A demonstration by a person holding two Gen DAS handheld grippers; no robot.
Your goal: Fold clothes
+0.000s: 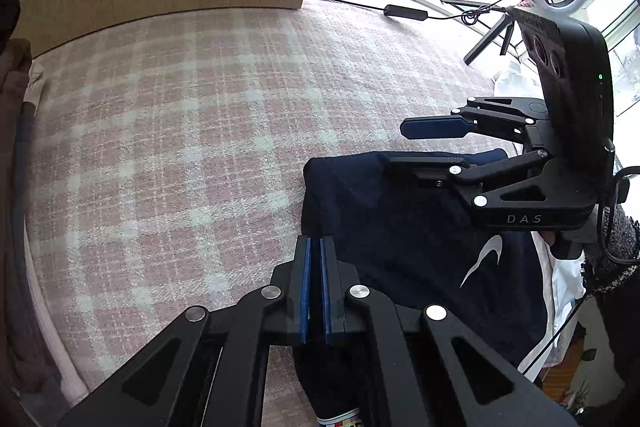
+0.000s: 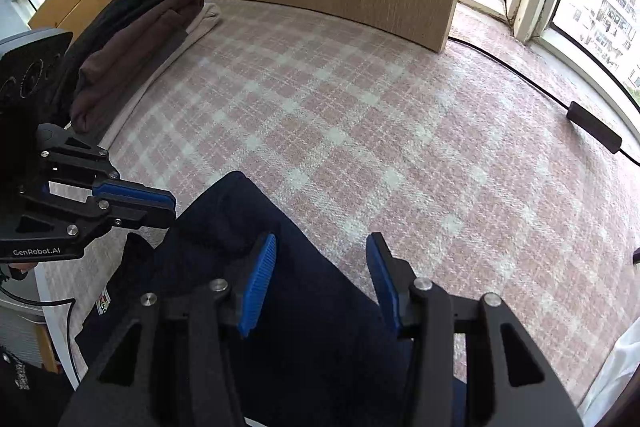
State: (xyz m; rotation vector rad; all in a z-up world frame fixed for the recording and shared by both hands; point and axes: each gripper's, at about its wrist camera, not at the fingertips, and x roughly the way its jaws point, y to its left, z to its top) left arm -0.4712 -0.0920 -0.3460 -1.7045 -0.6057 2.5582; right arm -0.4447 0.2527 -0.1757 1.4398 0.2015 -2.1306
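Garment (image 1: 400, 239) is lying between your jaws: left gripper (image 1: 315, 247), clenched empty, is hovering nearer its edge; right gripper (image 2: 322, 247) is hanging released above it.

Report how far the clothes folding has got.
Done: a stack of folded clothes sits at the bed's far edge. In hand: the navy garment lies bunched on the plaid cover; the left gripper is shut beside it, gripping nothing; the right gripper hangs open above it. Left: spreading and folding that garment.
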